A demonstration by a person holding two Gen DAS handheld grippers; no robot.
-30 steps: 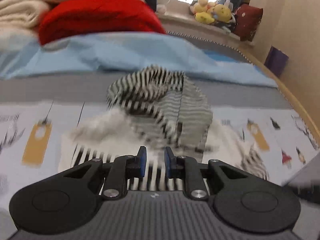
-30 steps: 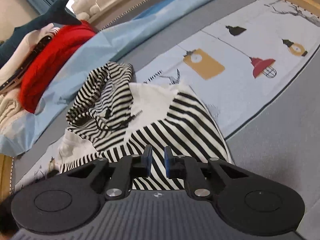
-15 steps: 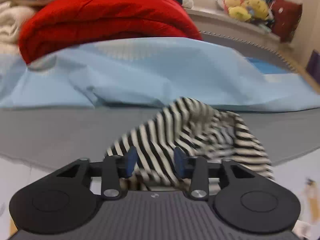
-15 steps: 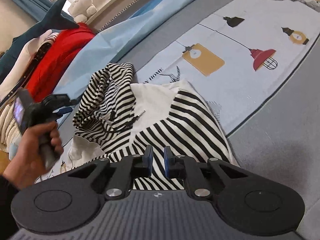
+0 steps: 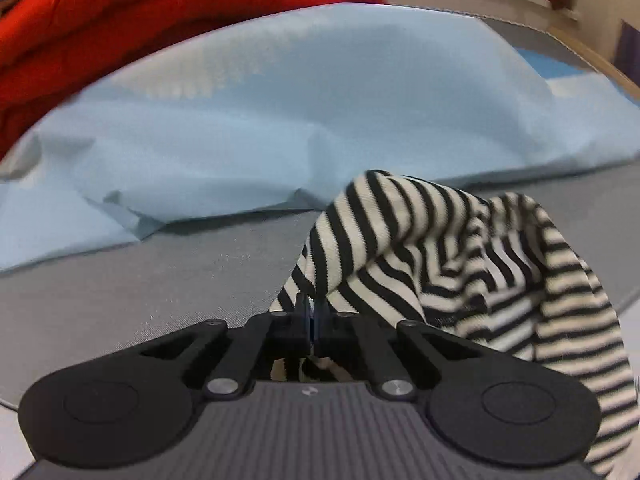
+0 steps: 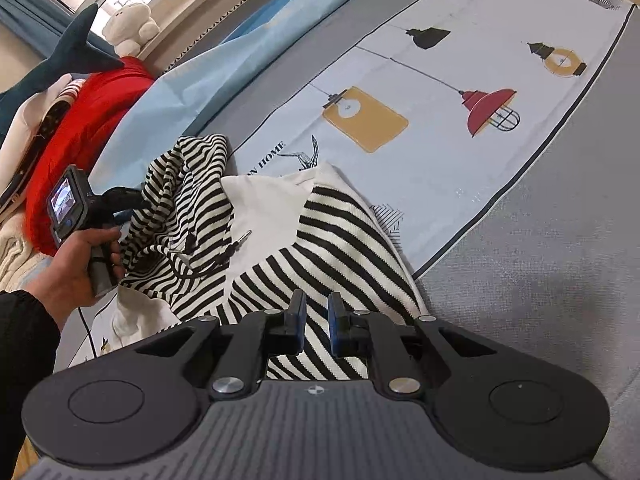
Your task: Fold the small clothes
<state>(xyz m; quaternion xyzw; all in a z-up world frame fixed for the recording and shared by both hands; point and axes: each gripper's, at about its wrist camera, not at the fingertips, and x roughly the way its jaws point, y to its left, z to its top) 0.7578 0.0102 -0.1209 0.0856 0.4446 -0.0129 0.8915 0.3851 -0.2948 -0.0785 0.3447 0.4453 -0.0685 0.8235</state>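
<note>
Black-and-white striped hoodie (image 6: 320, 240), red blanket (image 6: 88, 120) — pale-blue sheet (image 5: 300, 120)

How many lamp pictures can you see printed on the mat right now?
3: black lamp at the far end, yellow one beside the striped hoodie, red one right. Others may be hidden.

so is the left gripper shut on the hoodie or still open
Shut on it: the left gripper has its jaws pressed together, with the striped hoodie pinched between them and bunched upward.
</note>
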